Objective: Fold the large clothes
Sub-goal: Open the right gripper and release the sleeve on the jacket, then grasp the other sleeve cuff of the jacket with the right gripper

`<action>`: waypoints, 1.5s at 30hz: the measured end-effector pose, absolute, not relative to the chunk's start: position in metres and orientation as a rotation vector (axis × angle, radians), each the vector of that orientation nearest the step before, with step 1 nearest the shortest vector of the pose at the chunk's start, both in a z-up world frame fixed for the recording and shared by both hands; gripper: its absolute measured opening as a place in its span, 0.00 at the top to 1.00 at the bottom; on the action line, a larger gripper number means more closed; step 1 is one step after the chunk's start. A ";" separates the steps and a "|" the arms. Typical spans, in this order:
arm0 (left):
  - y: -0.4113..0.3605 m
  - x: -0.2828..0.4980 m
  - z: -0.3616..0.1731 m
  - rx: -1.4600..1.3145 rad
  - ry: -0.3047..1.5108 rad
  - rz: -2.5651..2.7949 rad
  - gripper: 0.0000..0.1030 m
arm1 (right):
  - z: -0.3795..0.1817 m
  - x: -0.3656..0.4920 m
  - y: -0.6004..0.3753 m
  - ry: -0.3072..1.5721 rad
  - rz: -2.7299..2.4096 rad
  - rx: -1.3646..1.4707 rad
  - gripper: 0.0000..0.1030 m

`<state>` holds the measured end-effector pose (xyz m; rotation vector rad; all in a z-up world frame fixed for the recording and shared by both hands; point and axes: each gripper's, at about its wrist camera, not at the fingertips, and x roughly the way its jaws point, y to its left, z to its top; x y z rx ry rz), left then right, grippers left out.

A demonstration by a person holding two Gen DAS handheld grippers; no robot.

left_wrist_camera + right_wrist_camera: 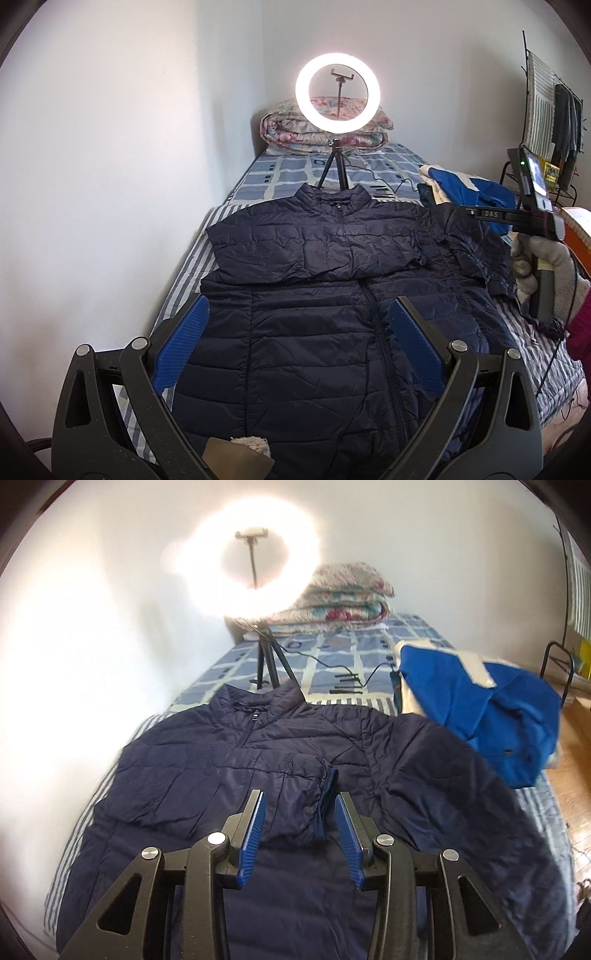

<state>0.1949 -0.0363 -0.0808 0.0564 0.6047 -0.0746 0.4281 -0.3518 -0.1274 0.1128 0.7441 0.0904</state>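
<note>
A navy quilted jacket lies front up on the bed, collar toward the far end. One sleeve is folded across its chest, and the cuff rests on the jacket front. My right gripper hovers above that cuff, partly open, with its blue pads clear of the fabric. In the left wrist view a gloved hand holds the right gripper's handle at the right edge. My left gripper stands wide open over the jacket's lower half, holding nothing.
A lit ring light on a tripod stands on the bed just beyond the collar, its cable trailing right. A folded floral quilt lies at the far end. A blue and cream garment is heaped at the right. The wall runs along the left.
</note>
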 end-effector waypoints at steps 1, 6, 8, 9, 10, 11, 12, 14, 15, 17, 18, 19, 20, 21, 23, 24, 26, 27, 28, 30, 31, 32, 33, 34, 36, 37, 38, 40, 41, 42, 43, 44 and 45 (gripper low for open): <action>-0.039 0.193 -0.080 0.059 0.602 -0.082 0.03 | -0.122 0.418 -0.353 0.742 0.094 0.109 0.60; -0.055 0.187 -0.074 0.070 0.588 -0.131 0.03 | -0.104 0.372 -0.363 0.728 0.086 0.078 0.60; -0.062 0.184 -0.072 0.072 0.587 -0.156 0.03 | -0.102 0.353 -0.372 0.734 0.090 0.106 0.48; -0.065 0.183 -0.071 0.073 0.586 -0.165 0.03 | -0.102 0.342 -0.378 0.731 0.085 0.118 0.43; -0.068 0.181 -0.070 0.077 0.581 -0.173 0.03 | -0.102 0.330 -0.386 0.730 0.069 0.120 0.41; -0.072 0.179 -0.069 0.085 0.574 -0.178 0.03 | -0.103 0.322 -0.390 0.732 0.054 0.116 0.41; -0.075 0.178 -0.069 0.091 0.570 -0.183 0.03 | -0.105 0.311 -0.398 0.738 0.031 0.113 0.41; -0.082 0.176 -0.069 0.101 0.575 -0.200 0.03 | -0.110 0.292 -0.414 0.753 -0.001 0.126 0.41; -0.084 0.176 -0.070 0.101 0.584 -0.215 0.03 | -0.114 0.280 -0.424 0.762 -0.021 0.139 0.41; -0.088 0.178 -0.071 0.101 0.599 -0.236 0.03 | -0.121 0.262 -0.444 0.781 -0.069 0.158 0.40; -0.090 0.179 -0.071 0.103 0.604 -0.238 0.03 | -0.125 0.253 -0.456 0.789 -0.102 0.170 0.38; -0.091 0.180 -0.073 0.108 0.612 -0.240 0.03 | -0.129 0.243 -0.469 0.794 -0.136 0.185 0.31; -0.092 0.181 -0.074 0.113 0.619 -0.241 0.03 | -0.133 0.236 -0.480 0.796 -0.161 0.198 0.28; -0.092 0.182 -0.076 0.115 0.623 -0.242 0.03 | -0.138 0.228 -0.494 0.803 -0.192 0.212 0.28; -0.094 0.185 -0.079 0.115 0.641 -0.249 0.03 | -0.146 0.218 -0.516 0.822 -0.239 0.220 0.28; -0.094 0.186 -0.082 0.111 0.652 -0.255 0.03 | -0.151 0.212 -0.529 0.834 -0.266 0.227 0.28; -0.094 0.188 -0.085 0.099 0.668 -0.261 0.03 | -0.161 0.202 -0.554 0.854 -0.306 0.284 0.28; -0.095 0.189 -0.086 0.094 0.674 -0.261 0.03 | -0.167 0.196 -0.568 0.864 -0.319 0.334 0.28; -0.095 0.189 -0.086 0.094 0.676 -0.262 0.03 | -0.172 0.192 -0.579 0.874 -0.327 0.376 0.28; -0.096 0.189 -0.088 0.097 0.678 -0.265 0.03 | -0.184 0.185 -0.600 0.892 -0.352 0.445 0.28; -0.097 0.188 -0.089 0.097 0.681 -0.268 0.03 | -0.190 0.182 -0.609 0.901 -0.362 0.474 0.28; -0.098 0.188 -0.090 0.096 0.685 -0.272 0.03 | -0.195 0.181 -0.612 0.906 -0.366 0.498 0.29; -0.098 0.189 -0.091 0.094 0.689 -0.274 0.03 | -0.201 0.178 -0.619 0.912 -0.362 0.543 0.29; -0.098 0.189 -0.092 0.091 0.695 -0.277 0.03 | -0.208 0.175 -0.625 0.913 -0.353 0.590 0.30; -0.099 0.191 -0.095 0.089 0.706 -0.282 0.03 | -0.219 0.171 -0.634 0.918 -0.352 0.663 0.32; -0.100 0.191 -0.096 0.089 0.710 -0.282 0.03 | -0.226 0.170 -0.637 0.921 -0.356 0.696 0.36; -0.101 0.192 -0.097 0.090 0.712 -0.282 0.03 | -0.233 0.168 -0.642 0.925 -0.361 0.733 0.39; -0.103 0.193 -0.098 0.093 0.716 -0.282 0.03 | -0.247 0.166 -0.650 0.932 -0.375 0.807 0.46; -0.104 0.193 -0.099 0.096 0.716 -0.282 0.03 | -0.254 0.164 -0.653 0.934 -0.380 0.845 0.51; -0.105 0.193 -0.099 0.097 0.715 -0.281 0.03 | -0.261 0.162 -0.657 0.931 -0.377 0.887 0.52; -0.105 0.194 -0.099 0.098 0.715 -0.281 0.03 | -0.266 0.161 -0.659 0.930 -0.378 0.913 0.54; -0.106 0.194 -0.099 0.102 0.713 -0.281 0.03 | -0.270 0.161 -0.661 0.931 -0.384 0.929 0.55; -0.105 0.194 -0.099 0.097 0.715 -0.282 0.03 | -0.273 0.160 -0.663 0.930 -0.387 0.943 0.55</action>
